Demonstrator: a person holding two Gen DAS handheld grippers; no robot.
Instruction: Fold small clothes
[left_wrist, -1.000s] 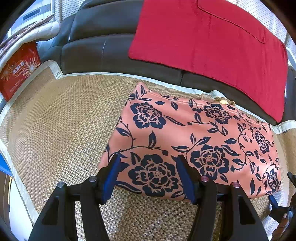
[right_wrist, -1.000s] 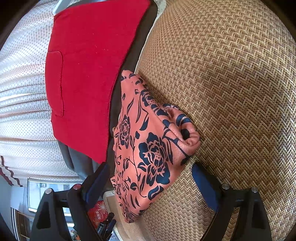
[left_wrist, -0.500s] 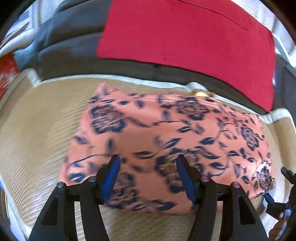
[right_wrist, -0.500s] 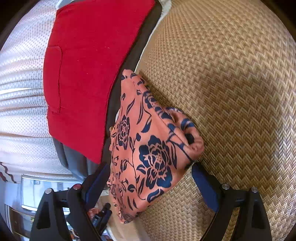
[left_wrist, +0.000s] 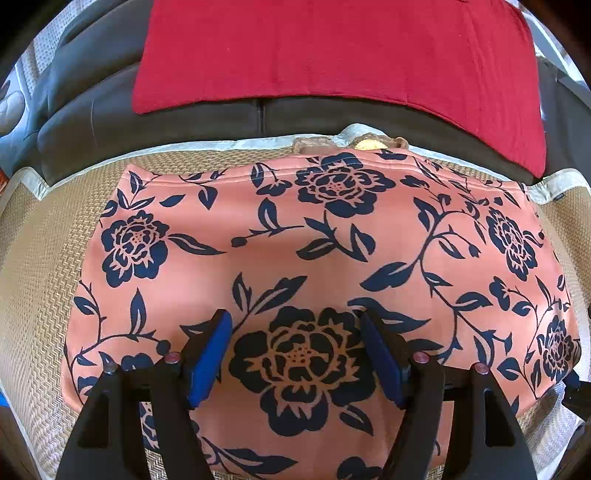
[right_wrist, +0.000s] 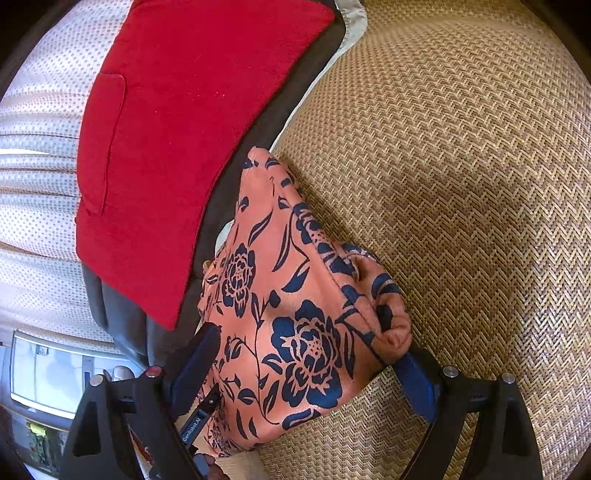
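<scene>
The salmon-pink floral garment (left_wrist: 317, 251) lies folded into a broad flat rectangle on the woven rattan mat (left_wrist: 33, 266) that covers the sofa seat, its far edge close to the dark leather sofa backrest (left_wrist: 110, 110), over which a red cloth (left_wrist: 332, 51) is draped. A small tan and yellow object (left_wrist: 369, 142) peeks out just behind the garment's far edge; what it is cannot be told.

The left hand-held gripper (left_wrist: 299, 354) hovers low over the near middle of the garment, jaws spread apart with nothing between them but the printed flower below. The right hand-held gripper (right_wrist: 306, 373) straddles the garment's bulging end (right_wrist: 391, 317), where several layers bunch thickly; its jaws are wide apart, one on each side of the fabric, and grip nothing.

Judging by the layered end, at least one fold is done and the step in hand looks like setting up the next fold or a final smoothing. The next move would call for closing on all layers of an end together, since the cloth looks slippery and thin layers could slide apart or be left behind when lifted.

The only readable writing is a small white label on a dark part (right_wrist: 194, 426) near the right gripper's left finger, reading roughly "GenRobot.AI".
</scene>
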